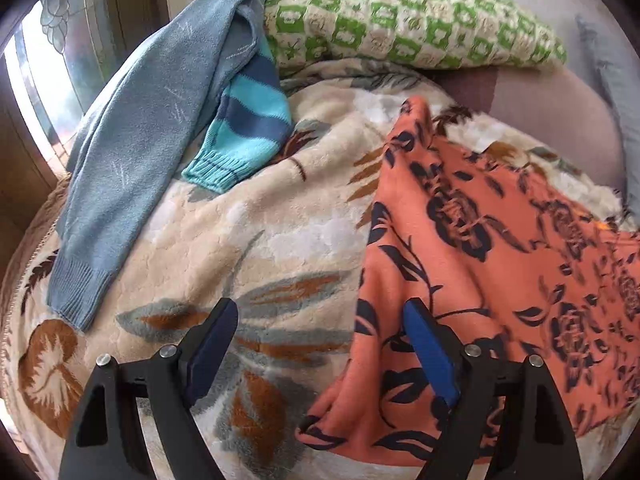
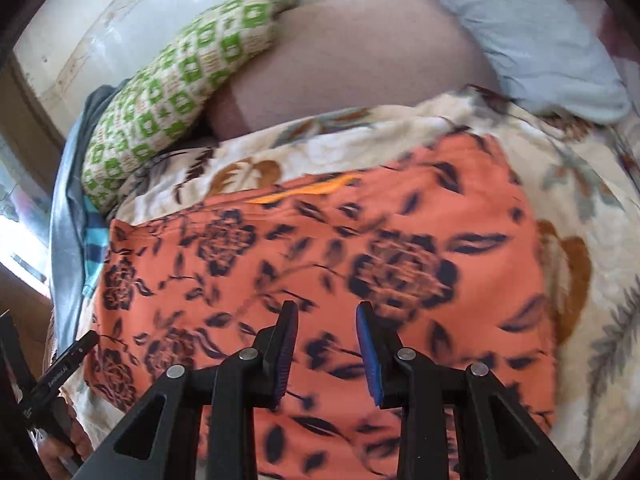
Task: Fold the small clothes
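An orange garment with dark floral print [image 1: 500, 240] lies spread flat on the cream floral blanket [image 1: 260, 220]. My left gripper [image 1: 320, 312] is open wide just above the blanket. Its right finger [image 1: 428, 344] hovers over the garment's left edge, and nothing is between the pads. In the right wrist view the same orange garment [image 2: 320, 240] fills the middle, blurred by motion. My right gripper [image 2: 326, 310] hangs over its near part, jaws narrowly apart with a clear gap and nothing pinched. Part of the left gripper's body [image 2: 60, 372] shows at the lower left, held by a hand.
A grey-blue sweater [image 1: 140, 140] and a teal and navy striped knit [image 1: 248, 120] lie at the blanket's far left. A green-patterned pillow [image 1: 400, 20] lies behind them, and a pale blue pillow [image 2: 520, 32] lies on the mauve sheet [image 2: 360, 60]. A window [image 1: 48, 80] is at the left.
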The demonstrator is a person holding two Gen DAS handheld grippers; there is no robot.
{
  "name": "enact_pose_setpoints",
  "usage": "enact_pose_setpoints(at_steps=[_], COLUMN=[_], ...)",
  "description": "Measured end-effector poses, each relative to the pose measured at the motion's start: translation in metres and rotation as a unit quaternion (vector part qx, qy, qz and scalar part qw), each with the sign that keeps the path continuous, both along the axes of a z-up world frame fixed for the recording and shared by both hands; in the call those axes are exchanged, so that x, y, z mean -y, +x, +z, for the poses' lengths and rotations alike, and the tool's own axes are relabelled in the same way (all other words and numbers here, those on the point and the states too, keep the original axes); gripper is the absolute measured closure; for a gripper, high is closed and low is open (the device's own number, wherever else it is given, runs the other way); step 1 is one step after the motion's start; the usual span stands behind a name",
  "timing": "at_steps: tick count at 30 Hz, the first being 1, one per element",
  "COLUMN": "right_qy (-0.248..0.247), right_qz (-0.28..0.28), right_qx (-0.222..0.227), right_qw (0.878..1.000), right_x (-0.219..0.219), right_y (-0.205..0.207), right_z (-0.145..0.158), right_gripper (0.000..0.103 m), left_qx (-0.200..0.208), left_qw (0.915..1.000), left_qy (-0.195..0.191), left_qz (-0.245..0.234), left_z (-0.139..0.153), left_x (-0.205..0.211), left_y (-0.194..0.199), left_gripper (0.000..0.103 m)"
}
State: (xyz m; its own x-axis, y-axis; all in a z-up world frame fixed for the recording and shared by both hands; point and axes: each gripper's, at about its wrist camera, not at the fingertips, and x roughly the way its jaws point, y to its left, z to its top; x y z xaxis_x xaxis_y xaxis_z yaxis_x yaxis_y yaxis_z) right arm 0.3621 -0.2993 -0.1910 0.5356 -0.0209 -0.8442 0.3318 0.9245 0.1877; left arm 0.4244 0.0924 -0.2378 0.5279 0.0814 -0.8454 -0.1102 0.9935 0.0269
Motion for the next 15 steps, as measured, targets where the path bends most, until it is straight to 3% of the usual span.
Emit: enact_pose_setpoints(at_steps=[2, 3, 4, 7, 11, 13, 15], right_qy=[-0.015, 0.009, 0.023, 0.034, 0.062, 0.067, 0.065], right_qz=[-0.040, -0.042, -0.044, -0.060, -0.025, -0.007, -0.004], right_qx=[-0.035, -0.033, -0.001, 0.013, 0.069, 0.068, 0.042], right_qw=[0.999, 0.999, 0.999, 0.998, 0.995, 0.995, 0.997], right_x=[0.031, 0.042, 0.048, 0.048, 0.036, 0.031, 0.030], right_y=[-0.017, -0.026, -0.034, -0.033, -0.022, -0.011, 0.004], right_z=[-0.023, -0.034, -0.033, -0.024, -0.007, -0.007, -0.018], right_gripper=[0.070, 0.069, 0.069, 0.070, 0.068, 0.068, 0.068], left_qx=[-0.001, -0.003, -0.002, 0.016, 0.050, 0.058, 0.037], left_qw=[0.9996, 0.9994, 0.9993, 0.9994, 0.9973, 0.9967, 0.9989], left_qy=[-0.022, -0.029, -0.028, -0.019, -0.050, -0.055, -0.028], left_qz=[0.015, 0.021, 0.023, 0.023, 0.018, 0.010, 0.003], left_z=[-0.006, -0.005, -0.003, 0.008, 0.025, 0.026, 0.014], left_x=[-0.008, -0.011, -0.011, -0.013, -0.011, -0.007, 0.001], left_y=[0.000, -0.001, -0.003, -0.012, -0.026, -0.026, -0.014], left_gripper=[0.015, 0.015, 0.015, 0.015, 0.015, 0.015, 0.015])
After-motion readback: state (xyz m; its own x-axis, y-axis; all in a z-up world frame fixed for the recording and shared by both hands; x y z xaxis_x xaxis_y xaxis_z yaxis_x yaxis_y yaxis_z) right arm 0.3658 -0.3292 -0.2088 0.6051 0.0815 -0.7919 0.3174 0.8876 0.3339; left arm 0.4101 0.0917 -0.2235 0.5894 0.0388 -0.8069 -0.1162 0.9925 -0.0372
